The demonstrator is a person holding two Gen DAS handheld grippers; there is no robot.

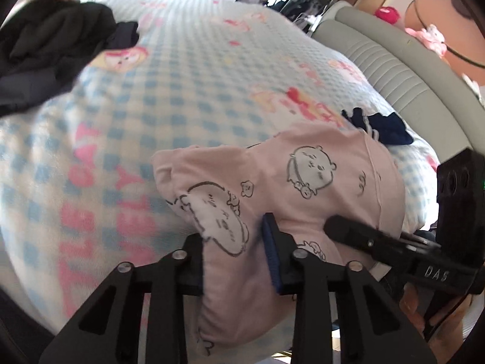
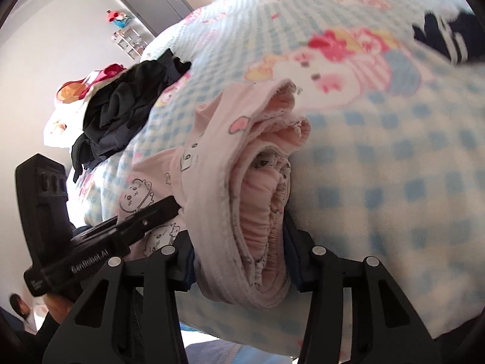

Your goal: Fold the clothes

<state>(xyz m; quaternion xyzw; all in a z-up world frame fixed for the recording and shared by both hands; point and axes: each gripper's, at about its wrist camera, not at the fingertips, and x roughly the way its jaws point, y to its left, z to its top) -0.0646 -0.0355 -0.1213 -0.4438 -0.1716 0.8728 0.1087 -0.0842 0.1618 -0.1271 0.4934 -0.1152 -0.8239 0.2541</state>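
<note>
The pink cartoon-print garment lay bunched at the near edge of the bed, on its blue-checked blanket. The left tool pinched a fold of it; the right tool clamped its rolled, elasticated end, perhaps a waistband. Beyond the garment lay a small navy item, and far across the bed from it a pile of black clothes.

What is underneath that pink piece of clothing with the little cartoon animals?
The pink garment lies on a blue-and-white checked blanket with pink cartoon prints, both grippers clamping it. A dark navy item shows just beyond it. Whatever sits directly beneath the pink fabric is covered.
</note>
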